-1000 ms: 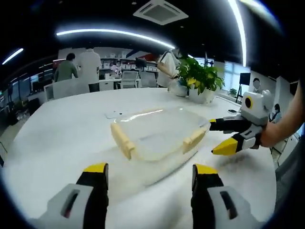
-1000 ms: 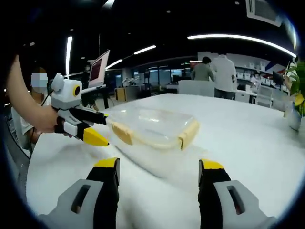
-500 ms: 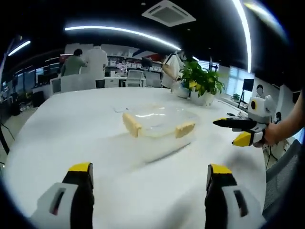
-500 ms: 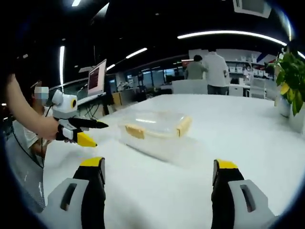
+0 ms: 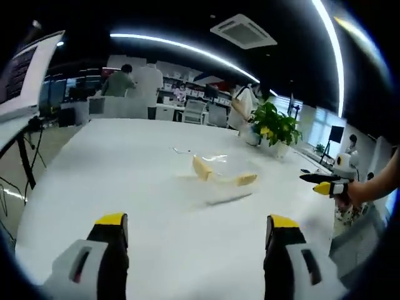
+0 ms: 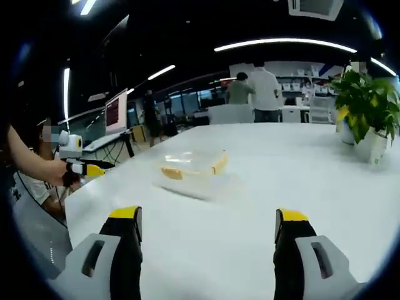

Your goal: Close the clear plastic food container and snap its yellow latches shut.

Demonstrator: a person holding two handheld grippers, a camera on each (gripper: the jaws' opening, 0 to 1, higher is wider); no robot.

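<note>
While the left tongs (image 5: 190, 231) stand wide open and hold nothing, the clear container (image 5: 220, 178) lies well ahead on the white tabletop (image 5: 106, 169), with free surface all around it. Its yellow latches (image 5: 201, 167) face the camera.

From the right gripper view, the right tongs (image 6: 206, 230) are also wide open and empty. The container (image 6: 190, 169) lies far from every edge, its long side across the view. No writing is readable.

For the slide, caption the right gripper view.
Open right gripper facing a clear food container with yellow latches on a white table, potted plant behind.
</note>
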